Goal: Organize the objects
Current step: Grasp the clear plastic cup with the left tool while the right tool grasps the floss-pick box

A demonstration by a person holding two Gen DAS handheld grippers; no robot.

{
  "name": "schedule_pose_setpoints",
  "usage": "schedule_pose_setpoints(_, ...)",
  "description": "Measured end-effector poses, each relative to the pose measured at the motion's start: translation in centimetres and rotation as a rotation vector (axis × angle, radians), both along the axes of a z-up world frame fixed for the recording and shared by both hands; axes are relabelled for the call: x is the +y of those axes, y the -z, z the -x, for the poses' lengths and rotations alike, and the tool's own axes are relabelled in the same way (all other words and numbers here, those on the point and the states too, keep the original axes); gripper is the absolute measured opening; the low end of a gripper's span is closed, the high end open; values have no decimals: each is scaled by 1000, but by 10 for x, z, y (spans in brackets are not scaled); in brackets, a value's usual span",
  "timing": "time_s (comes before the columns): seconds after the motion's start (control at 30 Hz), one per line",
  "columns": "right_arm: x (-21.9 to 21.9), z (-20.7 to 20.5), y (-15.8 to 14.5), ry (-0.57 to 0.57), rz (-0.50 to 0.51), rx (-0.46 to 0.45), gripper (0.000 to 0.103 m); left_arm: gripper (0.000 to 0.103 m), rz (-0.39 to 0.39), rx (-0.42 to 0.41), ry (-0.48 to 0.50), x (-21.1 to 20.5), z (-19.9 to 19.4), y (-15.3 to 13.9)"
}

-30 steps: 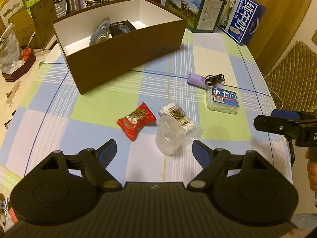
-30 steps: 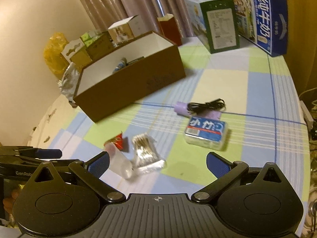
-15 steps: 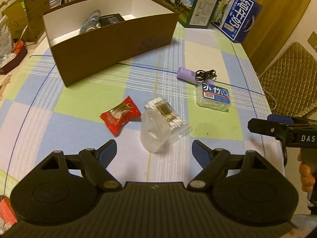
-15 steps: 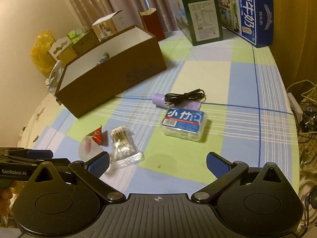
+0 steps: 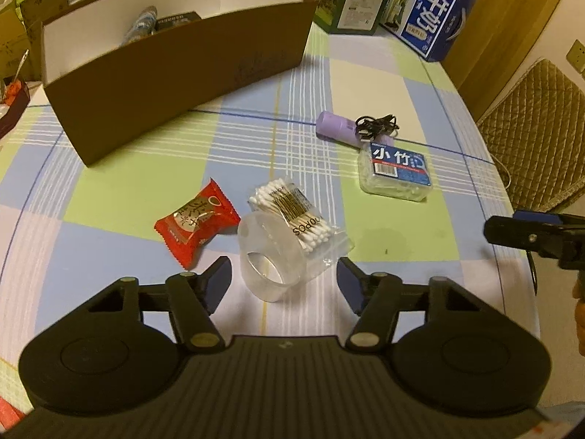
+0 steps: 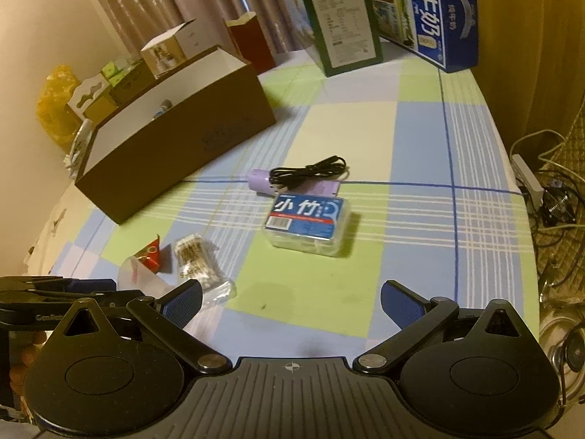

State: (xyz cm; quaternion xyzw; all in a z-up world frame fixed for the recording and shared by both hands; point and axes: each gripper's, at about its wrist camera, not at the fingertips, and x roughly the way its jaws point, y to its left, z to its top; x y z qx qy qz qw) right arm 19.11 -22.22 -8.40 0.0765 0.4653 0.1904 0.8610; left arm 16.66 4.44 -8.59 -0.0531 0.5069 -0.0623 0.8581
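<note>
Checked cloth in blue, green and pale squares covers the tabletop [image 5: 384,84], with milk cartons [image 5: 435,7] at its far edge. Left gripper [image 5: 284,274] hovers low with its fingers [image 5: 219,274] spread wide apart; a clear tape roll [image 5: 270,256] lies just ahead between them, not touched by either. Leaning on the roll's far side is a bag of cotton swabs [image 5: 292,212], and a red candy packet [image 5: 195,221] sits just beyond the left finger. Farther ahead stands the brown box [image 5: 175,73], open-topped, holding what may be a bottle and a dark item. Right gripper [image 6: 290,298] has its fingers [image 6: 400,301] apart too, empty; ahead of them lies a blue-labelled floss pick box [image 6: 307,221], and beyond it a purple tube [image 6: 261,181] with a black cable [image 6: 310,170] coiled across it.
</note>
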Motion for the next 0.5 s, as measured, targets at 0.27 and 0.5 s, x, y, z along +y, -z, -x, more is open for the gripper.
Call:
schedule_pose_setpoints(0.27,-1,-8,4,12,7,13,101,40,-29,18,-2,-4,-18,13)
schedule_pose_setpoints(0.5,8,-21,11,2,17,4,101,30,-87,5,4,-1,-23,16)
